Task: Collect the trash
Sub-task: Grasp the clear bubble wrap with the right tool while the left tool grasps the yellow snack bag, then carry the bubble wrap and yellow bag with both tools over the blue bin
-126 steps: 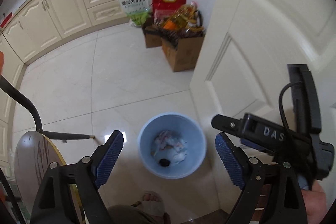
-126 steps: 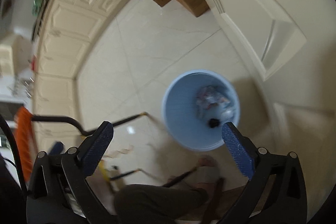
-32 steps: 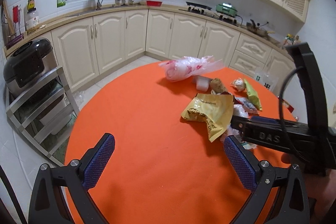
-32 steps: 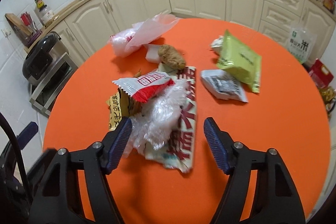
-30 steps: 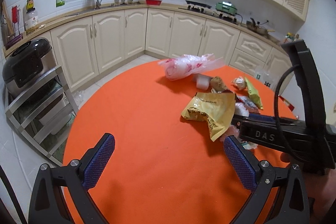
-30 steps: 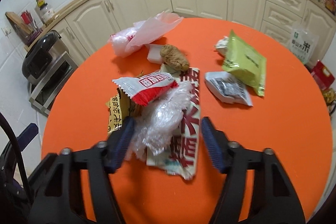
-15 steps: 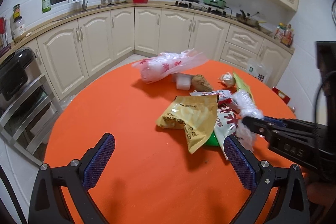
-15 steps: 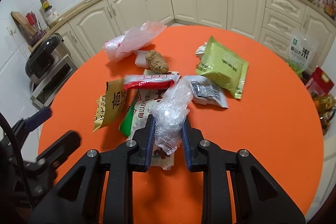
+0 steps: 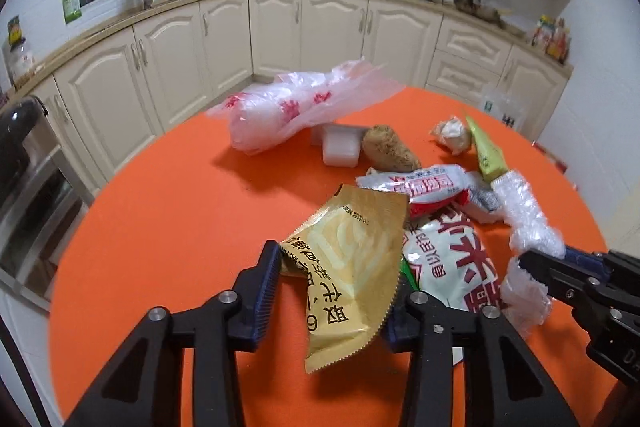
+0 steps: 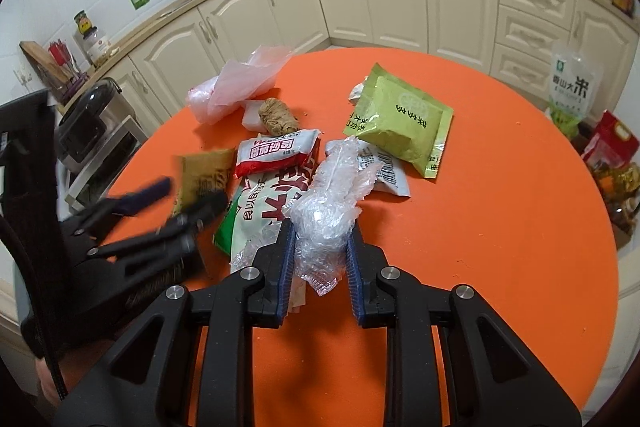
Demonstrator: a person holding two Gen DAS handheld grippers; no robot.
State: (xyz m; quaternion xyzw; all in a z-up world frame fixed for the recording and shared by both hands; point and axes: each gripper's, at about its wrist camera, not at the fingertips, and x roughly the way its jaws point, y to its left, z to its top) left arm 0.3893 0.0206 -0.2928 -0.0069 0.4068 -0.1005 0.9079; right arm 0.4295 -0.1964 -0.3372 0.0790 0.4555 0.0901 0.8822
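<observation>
snack wrappers (image 10: 400,117): 5 | plastic bags (image 10: 240,83): 2 | grippers (image 10: 320,259): 2 | table (image 10: 500,227): 1

The round orange counter (image 10: 500,227) lies bare from 1 to 5 o'clock of the right gripper (image 10: 320,251), open for passage. Litter crowds 10 to 1 o'clock: the green packet (image 10: 400,119), red-and-white wrapper (image 10: 276,151), brown lump (image 10: 278,117) and pink plastic bag (image 10: 236,87). The left gripper (image 10: 192,203) blocks 9 o'clock. Left of the yellow packet (image 9: 348,267), bare counter runs from 9 to 11 o'clock.

Cream cabinets (image 9: 276,27), rice cooker (image 10: 86,123)
</observation>
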